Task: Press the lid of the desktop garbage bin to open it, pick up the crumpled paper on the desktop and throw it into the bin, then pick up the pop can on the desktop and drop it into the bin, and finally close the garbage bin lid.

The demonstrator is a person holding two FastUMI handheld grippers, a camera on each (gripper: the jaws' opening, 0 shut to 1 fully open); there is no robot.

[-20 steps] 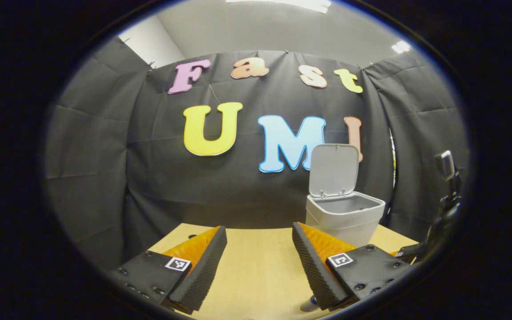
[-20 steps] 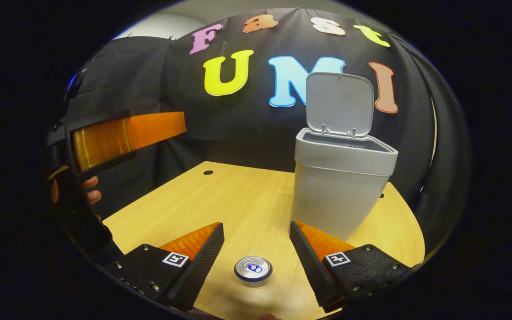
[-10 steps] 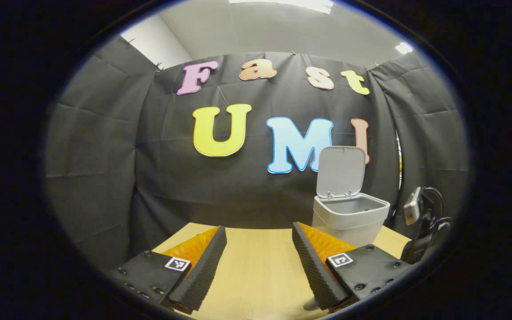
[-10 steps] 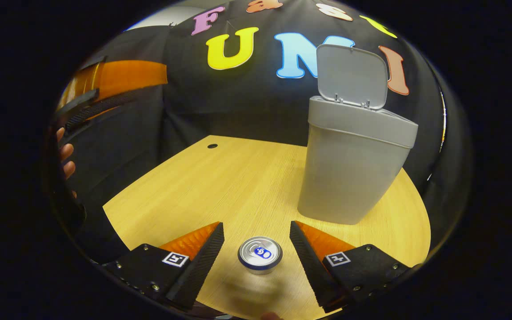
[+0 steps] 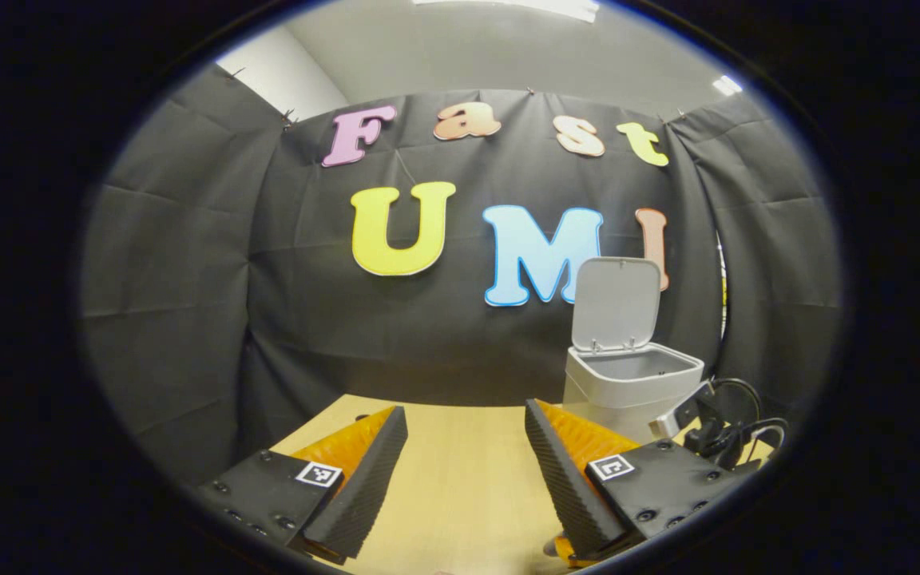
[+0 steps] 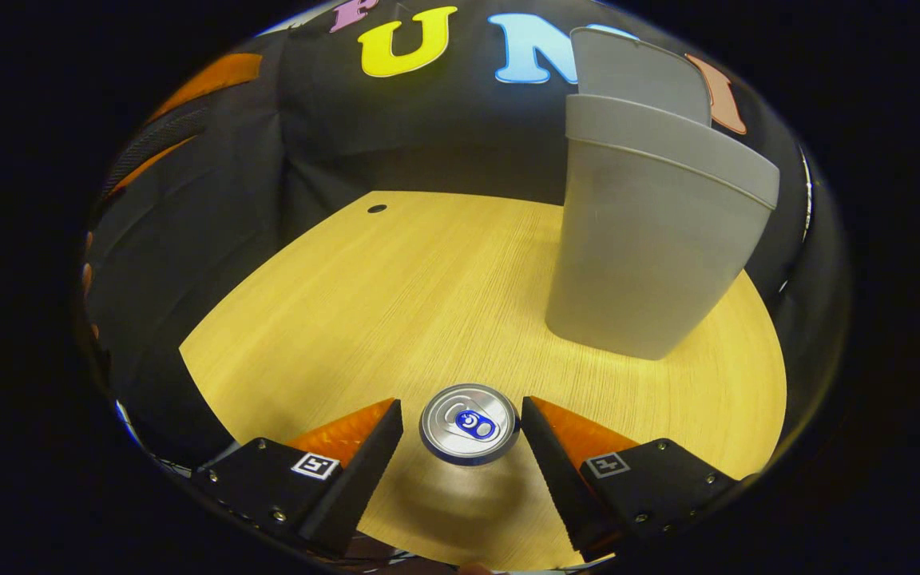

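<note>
A pop can stands upright on the wooden table, its silver top facing up. My right gripper is open and hangs over it, with the can between the two fingertips and closer to the right-hand one. The grey garbage bin stands beyond the can to the right, its lid raised. In the left gripper view the bin shows its open mouth under the upright lid. My left gripper is open, holds nothing and floats above the table.
The left gripper and a hand's fingers sit high at the left of the right gripper view. A small round hole marks the table's far edge. The right gripper's body and cables show low beside the bin.
My right gripper has come down and forward, so the can now lies between its fingertips. In the left gripper view the right gripper has dropped lower. The bin lid stays up.
</note>
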